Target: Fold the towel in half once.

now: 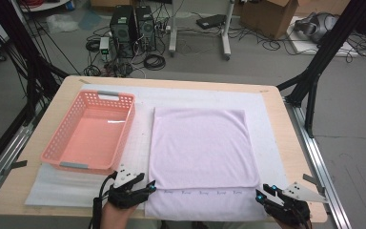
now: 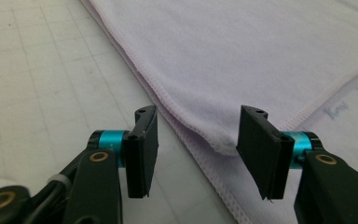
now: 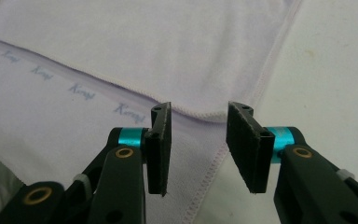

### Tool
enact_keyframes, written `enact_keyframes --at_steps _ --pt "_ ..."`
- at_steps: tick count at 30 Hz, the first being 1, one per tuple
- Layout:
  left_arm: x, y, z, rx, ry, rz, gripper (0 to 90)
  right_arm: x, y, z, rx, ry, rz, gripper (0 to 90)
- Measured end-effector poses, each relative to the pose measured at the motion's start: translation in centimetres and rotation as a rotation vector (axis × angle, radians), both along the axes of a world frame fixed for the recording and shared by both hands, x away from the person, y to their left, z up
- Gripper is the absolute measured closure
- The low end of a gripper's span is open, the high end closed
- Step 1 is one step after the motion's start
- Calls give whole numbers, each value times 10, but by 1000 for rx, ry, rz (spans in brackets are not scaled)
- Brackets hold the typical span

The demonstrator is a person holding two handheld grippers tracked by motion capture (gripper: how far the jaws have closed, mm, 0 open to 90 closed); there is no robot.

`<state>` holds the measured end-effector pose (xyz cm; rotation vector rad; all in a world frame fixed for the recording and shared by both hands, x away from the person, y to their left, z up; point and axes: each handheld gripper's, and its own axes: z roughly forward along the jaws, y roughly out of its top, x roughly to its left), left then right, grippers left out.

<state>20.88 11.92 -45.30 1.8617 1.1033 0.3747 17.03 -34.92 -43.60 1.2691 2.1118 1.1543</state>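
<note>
We start at the pale lilac towel [image 1: 200, 152], which lies flat on the white mat [image 1: 267, 124] in the middle of the table [image 1: 290, 143], its upper layer folded so that the folded edge stops just short of the near hem, leaving a strip with small printed lettering [image 1: 202, 193] bare. Our left gripper [image 1: 151, 187] sits at the near left corner of that upper layer; in the left gripper view its jaws stand apart with the corner of the fold [image 2: 214, 144] between them, the pads not pressing on the cloth. Our right gripper [image 1: 261, 194] is at the near right corner, jaws likewise parted and empty, the corner just ahead of them [image 3: 200, 112]. We judge that we are between folds, lined up on both near corners. The next move, as we see it, calls for closing both jaws on the corners together and keeping the layers aligned. The pink basket [image 1: 124, 129] waits empty to the left of the towel.
</note>
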Motion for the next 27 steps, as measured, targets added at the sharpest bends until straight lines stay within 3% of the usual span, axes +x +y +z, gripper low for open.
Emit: enact_keyframes --at_steps 6,9,14,18,24,27 --pt "-8 -10 0 22 -14 -42 566 -2 -1 0 -16 3 -9 597" --pt "-9 -11 0 35 -23 -30 604 -2 -7 0 -15 4 -33 598" --pt "-9 -12 -1 68 -36 -14 743 -3 -19 0 -5 4 -99 616" --pt "-10 -15 -2 122 -73 0 853 1 -23 -2 7 0 -138 623" --pt "-10 -17 -2 127 -81 -14 894 13 -12 -8 78 27 -107 620" --pt "-10 -17 1 109 -97 -14 897 18 -2 -8 61 25 -92 618"
